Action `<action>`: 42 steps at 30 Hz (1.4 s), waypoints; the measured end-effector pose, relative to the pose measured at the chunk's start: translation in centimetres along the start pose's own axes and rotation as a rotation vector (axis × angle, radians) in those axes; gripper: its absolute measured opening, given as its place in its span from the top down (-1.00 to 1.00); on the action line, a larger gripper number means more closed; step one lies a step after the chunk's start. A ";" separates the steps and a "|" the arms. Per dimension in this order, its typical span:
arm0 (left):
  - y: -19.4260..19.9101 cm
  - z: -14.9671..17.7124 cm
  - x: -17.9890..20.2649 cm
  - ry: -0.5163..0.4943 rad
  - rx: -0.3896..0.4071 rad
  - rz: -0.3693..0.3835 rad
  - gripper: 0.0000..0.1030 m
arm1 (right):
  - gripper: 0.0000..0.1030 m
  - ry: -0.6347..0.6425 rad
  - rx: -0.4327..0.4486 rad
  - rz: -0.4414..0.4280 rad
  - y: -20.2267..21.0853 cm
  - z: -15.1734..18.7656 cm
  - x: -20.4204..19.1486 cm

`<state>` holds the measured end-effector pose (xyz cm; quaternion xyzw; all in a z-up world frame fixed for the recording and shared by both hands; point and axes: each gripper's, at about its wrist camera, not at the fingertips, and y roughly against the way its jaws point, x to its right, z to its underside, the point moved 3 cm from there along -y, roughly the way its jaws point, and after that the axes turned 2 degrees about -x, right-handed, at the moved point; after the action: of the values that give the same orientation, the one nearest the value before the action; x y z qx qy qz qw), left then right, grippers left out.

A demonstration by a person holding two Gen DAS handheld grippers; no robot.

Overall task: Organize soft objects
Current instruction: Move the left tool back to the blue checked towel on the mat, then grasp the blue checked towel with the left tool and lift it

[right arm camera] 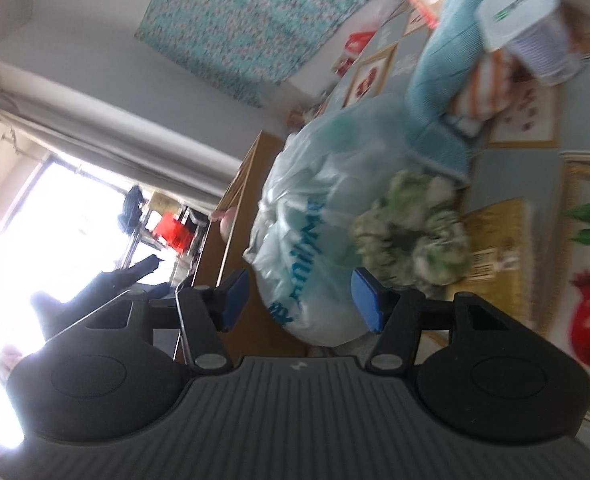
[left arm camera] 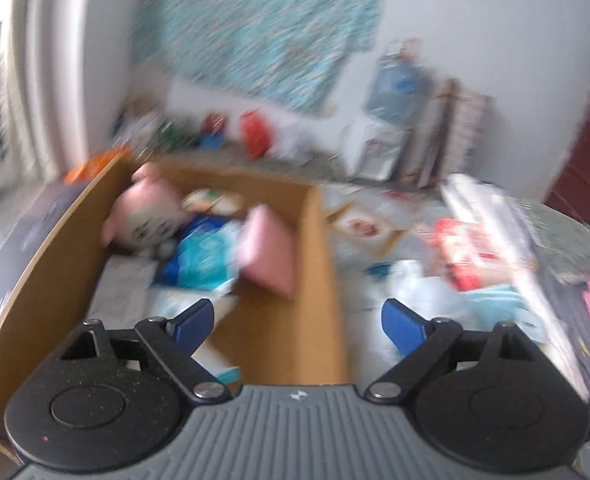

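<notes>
Though blurred, pink cushion (left arm camera: 269,252) propped upright in box (left arm camera: 319,248).

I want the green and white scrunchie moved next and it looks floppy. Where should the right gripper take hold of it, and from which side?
Grip the green and white scrunchie across one side of its ruffled ring, with one finger in its dark centre hole and the other outside. Come from the near edge, just beyond the right gripper, on the side away from the white plastic bag it lies against. The jaws stand open and empty.
</notes>
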<state>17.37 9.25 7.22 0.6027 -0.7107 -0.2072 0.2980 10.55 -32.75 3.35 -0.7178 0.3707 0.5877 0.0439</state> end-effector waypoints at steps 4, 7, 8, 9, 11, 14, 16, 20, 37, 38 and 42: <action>0.8 0.6 5.9 -0.157 0.023 0.050 -0.82 | -0.11 -0.009 0.073 0.011 2.1 0.2 0.9; -0.1 1.1 9.7 -0.252 0.000 0.097 -0.82 | -0.11 -0.005 0.136 0.033 3.4 -0.4 1.7; -0.4 1.3 10.9 -0.280 -0.003 0.105 -0.82 | -0.11 -0.005 0.155 0.044 3.7 -0.6 2.1; -0.9 1.4 12.3 -0.318 -0.007 0.112 -0.82 | -0.11 -0.011 0.176 0.051 4.1 -0.8 2.5; -1.9 2.0 14.8 -0.395 -0.011 0.125 -0.82 | -0.10 -0.029 0.201 0.056 4.5 -1.4 3.3; -3.9 3.0 18.3 -0.515 -0.016 0.146 -0.79 | 0.00 -0.044 0.243 0.074 4.7 -2.3 4.4; -5.3 3.5 20.6 -0.586 -0.019 0.146 -0.66 | 0.17 -0.043 0.265 0.093 4.7 -3.1 5.0; -8.3 4.3 24.4 -0.728 -0.001 0.112 -0.48 | 0.40 -0.025 0.296 0.136 3.8 -4.6 6.1; -22.0 4.9 29.4 -0.923 -0.235 0.139 -0.37 | 0.44 -0.067 0.271 0.149 1.1 -7.1 11.4; -22.5 4.7 29.4 -0.906 -0.255 0.145 -0.37 | 0.44 -0.071 0.271 0.147 1.1 -7.2 11.6; -24.6 4.4 29.0 -0.842 -0.336 0.163 -0.30 | 0.43 -0.085 0.275 0.147 1.4 -7.3 12.1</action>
<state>29.63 -24.09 -7.03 0.3513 -0.7716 -0.5222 0.0924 16.08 -43.22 -4.49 -0.6503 0.4970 0.5630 0.1146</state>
